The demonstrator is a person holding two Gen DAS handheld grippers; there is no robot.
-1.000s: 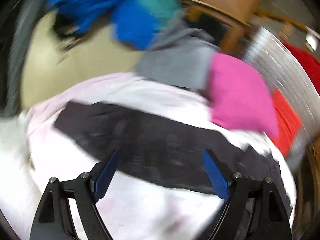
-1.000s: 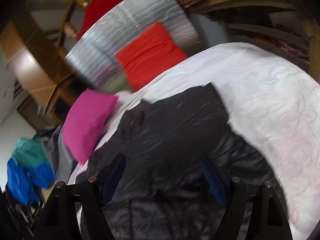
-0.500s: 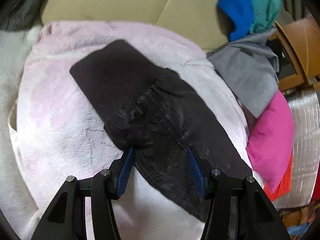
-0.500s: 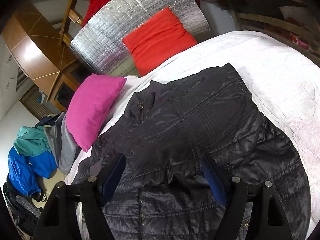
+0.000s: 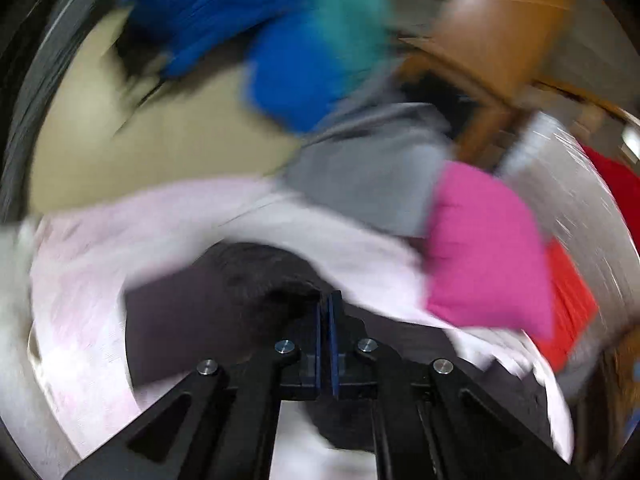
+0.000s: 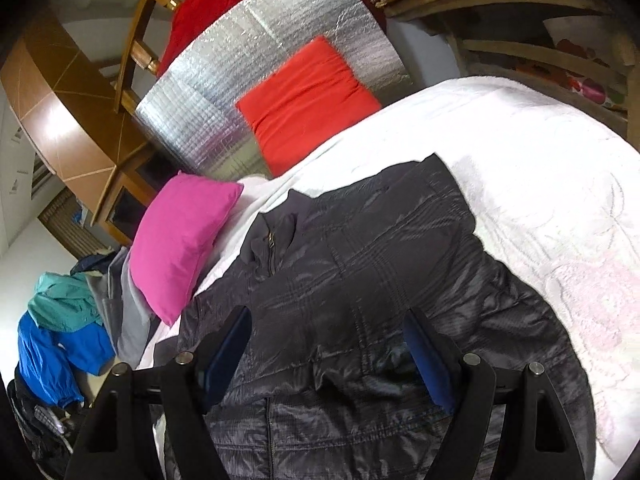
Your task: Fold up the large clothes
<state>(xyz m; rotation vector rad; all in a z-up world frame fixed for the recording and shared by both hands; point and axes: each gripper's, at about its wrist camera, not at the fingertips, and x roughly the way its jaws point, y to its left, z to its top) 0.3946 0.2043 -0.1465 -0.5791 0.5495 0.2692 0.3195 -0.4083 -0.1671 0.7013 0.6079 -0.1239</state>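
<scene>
Black gripper [image 6: 328, 344], seemingly blue pads [image 6: 426, 364]

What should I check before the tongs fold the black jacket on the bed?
1. Left tongs holding the black jacket: they are shut with dark fabric bunched at the tips, but the picture is blurred. Cannot tell how firm.
2. Right tongs ready: open above the jacket, gripping nothing. Ok.
3. Jacket lying flat on the white blanket: mostly spread, zipper side up, some wrinkles. Ok.
4. Pink pillow out of the way: it sits right beside the collar. Not ok.
5. Red pillow out of the way: apart from the jacket, against the silver panel. Ok.
</scene>
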